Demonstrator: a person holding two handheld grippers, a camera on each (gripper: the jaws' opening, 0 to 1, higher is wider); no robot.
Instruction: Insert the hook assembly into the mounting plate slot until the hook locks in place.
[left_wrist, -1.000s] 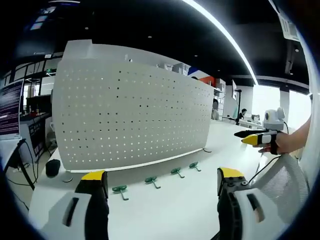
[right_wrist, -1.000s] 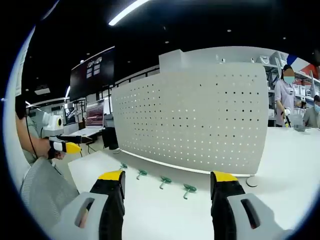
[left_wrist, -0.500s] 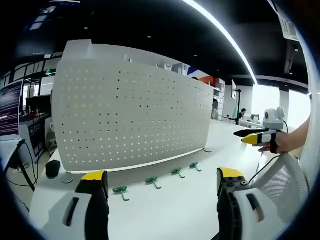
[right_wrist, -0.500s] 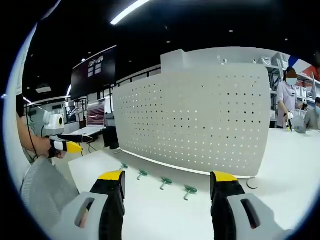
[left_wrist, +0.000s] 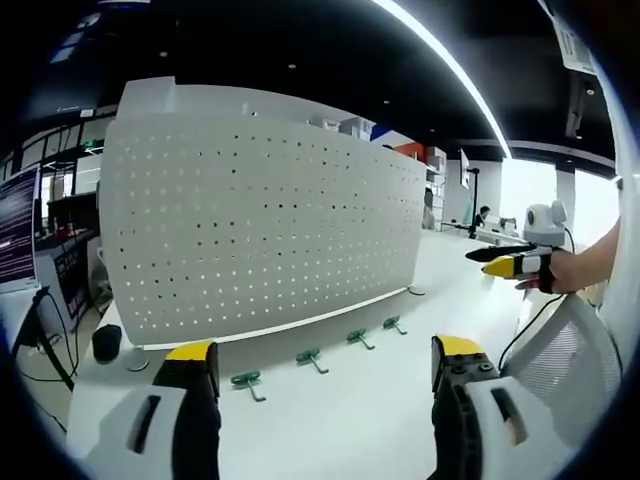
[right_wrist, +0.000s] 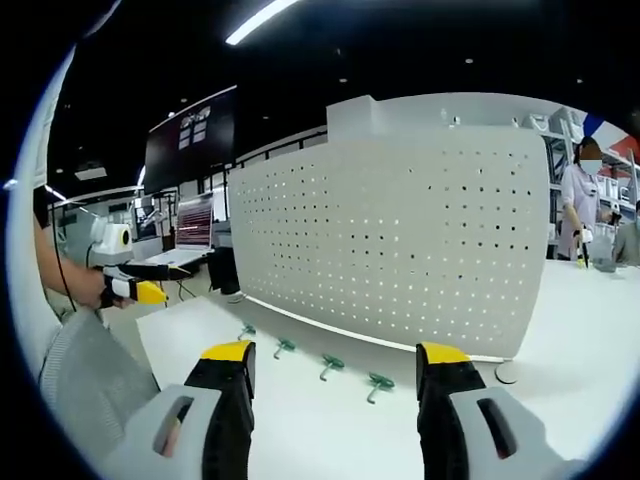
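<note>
Four small green plastic hooks (left_wrist: 246, 380) lie in a row on the white table (left_wrist: 330, 420) before the upright white perforated metal mounting plate (left_wrist: 250, 230) (pegboard-style). Left gripper (left_wrist: 318, 362) and right gripper (right_wrist: 333, 362) hover wide apart, empty.

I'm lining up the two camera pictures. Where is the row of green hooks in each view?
Left gripper view: row of green hooks on the table, lower centre, below the pegboard.
Right gripper view: row of green hooks, lower centre, between that gripper's jaws.
Shared landmark: the white pegboard.
</note>
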